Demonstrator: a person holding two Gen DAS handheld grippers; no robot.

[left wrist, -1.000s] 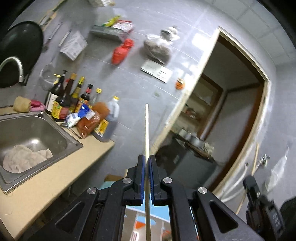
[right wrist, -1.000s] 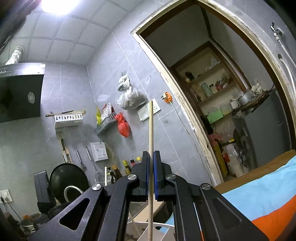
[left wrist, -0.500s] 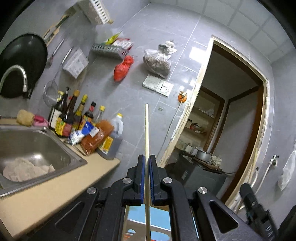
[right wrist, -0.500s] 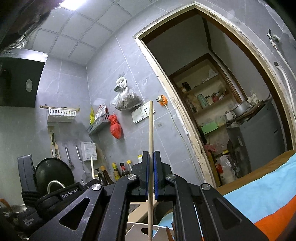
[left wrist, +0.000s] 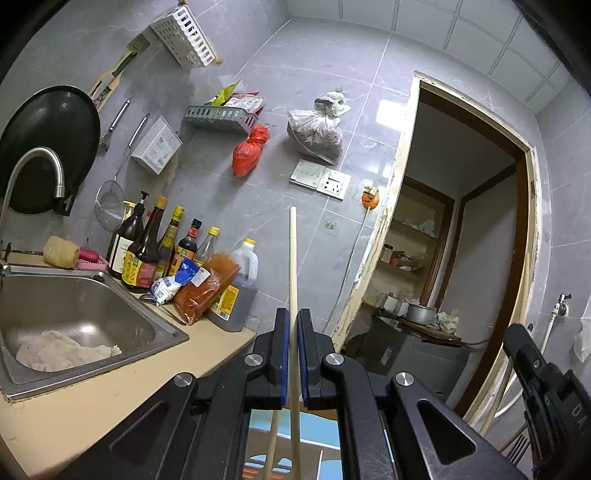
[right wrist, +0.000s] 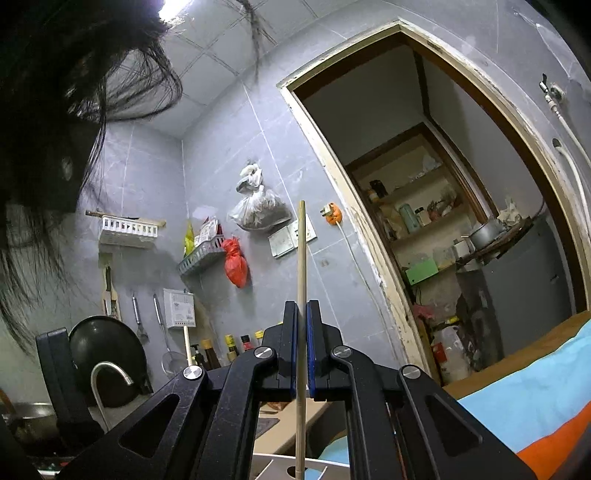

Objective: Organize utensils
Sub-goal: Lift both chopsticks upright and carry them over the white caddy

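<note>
- The left gripper had its blue-padded fingers clamped on a pale wooden chopstick, upright above the beige counter beside the steel sink.
- The right gripper likewise pinched a second pale wooden chopstick, upright, its lower end near a white slotted holder.

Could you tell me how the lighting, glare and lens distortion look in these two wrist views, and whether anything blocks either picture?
Left wrist view: even light, a bright glare patch on the wall tiles beside the doorway, whose frame bows from fisheye distortion; the chopstick is sharp. Right wrist view: the ceiling light blows out, and dark hair blocks the upper left.
</note>
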